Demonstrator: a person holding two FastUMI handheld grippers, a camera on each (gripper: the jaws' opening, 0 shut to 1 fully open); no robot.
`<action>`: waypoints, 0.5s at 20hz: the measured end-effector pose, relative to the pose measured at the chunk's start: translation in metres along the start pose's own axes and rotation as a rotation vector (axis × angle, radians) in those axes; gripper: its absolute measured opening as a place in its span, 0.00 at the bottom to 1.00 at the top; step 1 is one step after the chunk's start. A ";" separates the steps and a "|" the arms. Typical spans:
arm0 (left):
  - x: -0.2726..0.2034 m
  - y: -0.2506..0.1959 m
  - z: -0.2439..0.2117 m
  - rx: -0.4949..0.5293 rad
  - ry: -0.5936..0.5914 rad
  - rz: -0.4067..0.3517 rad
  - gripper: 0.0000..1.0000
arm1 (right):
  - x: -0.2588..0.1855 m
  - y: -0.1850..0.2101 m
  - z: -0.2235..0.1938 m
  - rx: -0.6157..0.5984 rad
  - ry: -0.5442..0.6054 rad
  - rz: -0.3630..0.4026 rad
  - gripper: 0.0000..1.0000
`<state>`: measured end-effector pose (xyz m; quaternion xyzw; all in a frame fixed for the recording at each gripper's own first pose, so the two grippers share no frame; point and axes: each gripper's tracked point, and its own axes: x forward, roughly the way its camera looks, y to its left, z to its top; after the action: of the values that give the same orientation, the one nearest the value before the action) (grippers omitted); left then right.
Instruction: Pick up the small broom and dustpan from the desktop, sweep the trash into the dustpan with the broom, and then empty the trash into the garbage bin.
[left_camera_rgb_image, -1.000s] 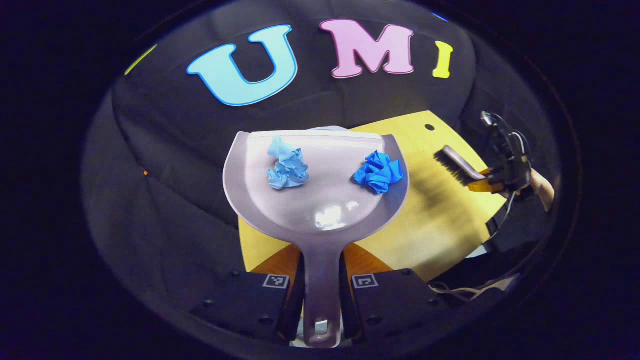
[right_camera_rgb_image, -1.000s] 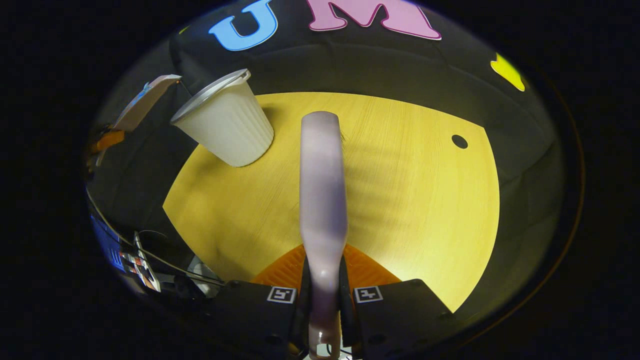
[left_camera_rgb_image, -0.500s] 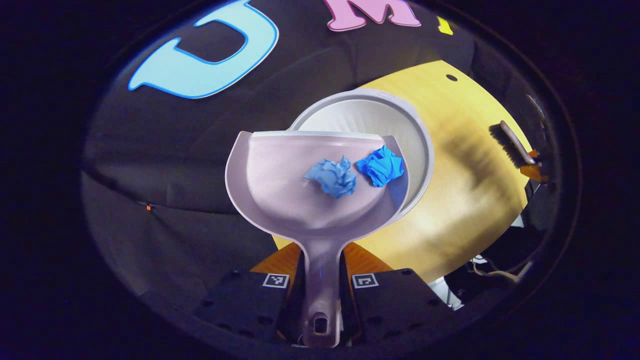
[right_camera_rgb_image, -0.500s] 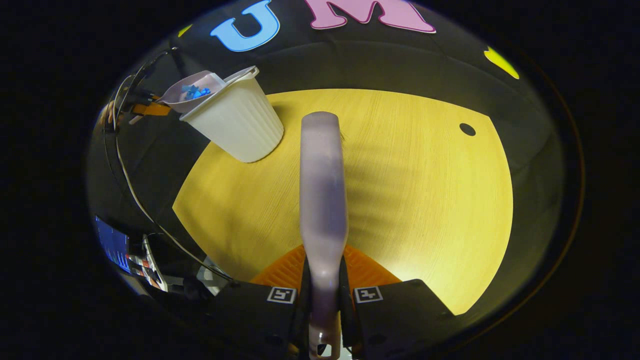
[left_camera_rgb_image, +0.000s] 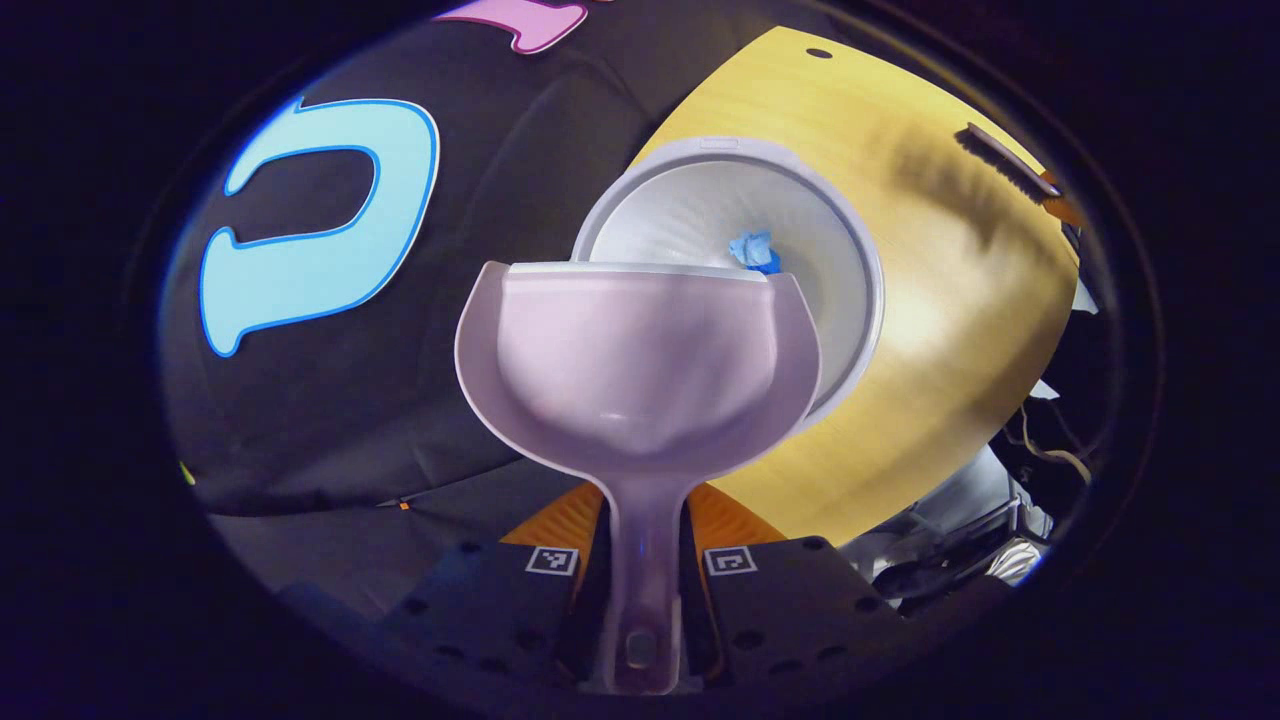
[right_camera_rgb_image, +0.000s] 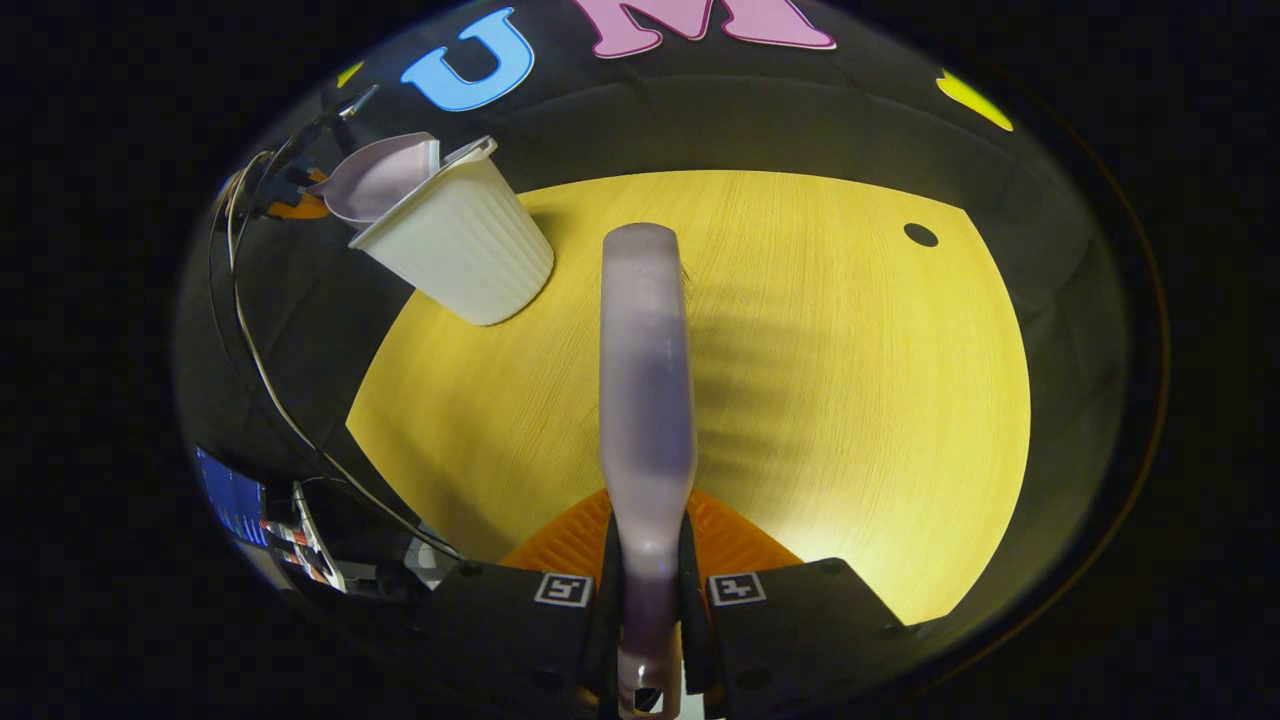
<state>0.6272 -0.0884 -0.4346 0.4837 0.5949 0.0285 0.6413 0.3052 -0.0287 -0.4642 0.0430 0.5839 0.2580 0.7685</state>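
Left gripper (left_camera_rgb_image: 645, 560) clamps the dustpan (left_camera_rgb_image: 640, 370) handle, pan tipped over the bin (left_camera_rgb_image: 850, 260) just ahead; blue trash (left_camera_rgb_image: 752, 250) lies inside the bin past the pan's lip. Right gripper (right_camera_rgb_image: 648, 590) is closed on the broom (right_camera_rgb_image: 646, 380) handle, broom pointing forward above the worktop (right_camera_rgb_image: 850, 400), bin ahead-left.

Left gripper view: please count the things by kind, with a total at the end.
Dustpan: 1
Garbage bin: 1
Blue paper scrap, inside the bin: 1
Broom: 1
Yellow table: 1
Total: 5
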 end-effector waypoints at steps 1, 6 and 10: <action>-0.003 -0.004 -0.004 -0.012 -0.017 0.004 0.30 | 0.001 0.000 -0.001 0.000 0.003 0.001 0.28; -0.048 0.011 -0.007 -0.105 -0.178 0.095 0.30 | 0.001 -0.001 -0.001 0.003 0.017 -0.012 0.28; -0.107 0.008 0.006 -0.224 -0.429 0.128 0.28 | 0.001 -0.007 0.003 0.065 -0.008 -0.077 0.28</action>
<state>0.6056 -0.1527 -0.3517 0.4415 0.4065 0.0316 0.7993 0.3108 -0.0339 -0.4668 0.0466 0.5902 0.2089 0.7784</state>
